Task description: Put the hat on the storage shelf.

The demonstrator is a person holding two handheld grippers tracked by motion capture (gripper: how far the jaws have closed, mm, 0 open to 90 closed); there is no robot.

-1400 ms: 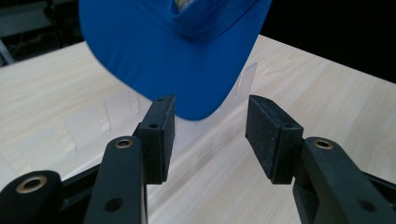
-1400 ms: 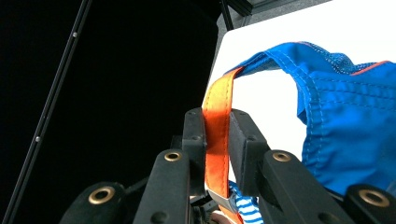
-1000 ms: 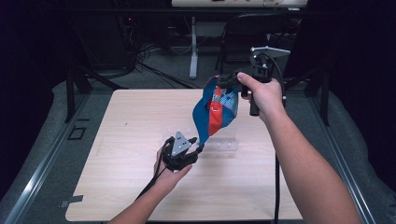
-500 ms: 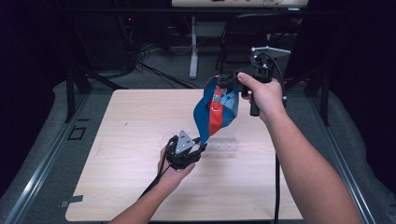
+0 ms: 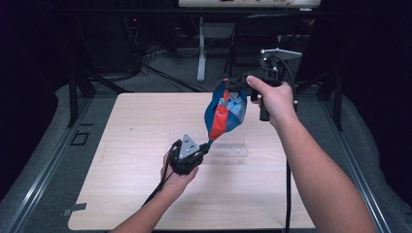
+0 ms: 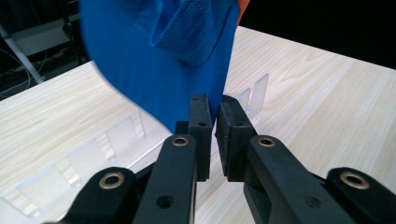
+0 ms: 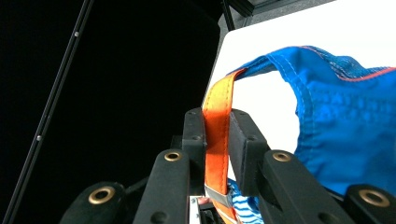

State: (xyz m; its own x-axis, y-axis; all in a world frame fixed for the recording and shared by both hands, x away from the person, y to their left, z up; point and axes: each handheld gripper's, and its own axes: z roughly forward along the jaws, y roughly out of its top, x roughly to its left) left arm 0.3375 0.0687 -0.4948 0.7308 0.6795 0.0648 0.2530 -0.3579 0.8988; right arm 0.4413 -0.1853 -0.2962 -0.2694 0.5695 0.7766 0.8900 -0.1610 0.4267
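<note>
Now the soft blue-and-orange fabric bag [image 5: 224, 112] hangs above the pale wooden table [image 5: 126, 145], its orange strap [image 7: 217, 126] pinched in the right claw [image 7: 217, 123], while the left claw [image 6: 214, 109], open a moment ago, has just closed on its thin lower edge.
</note>
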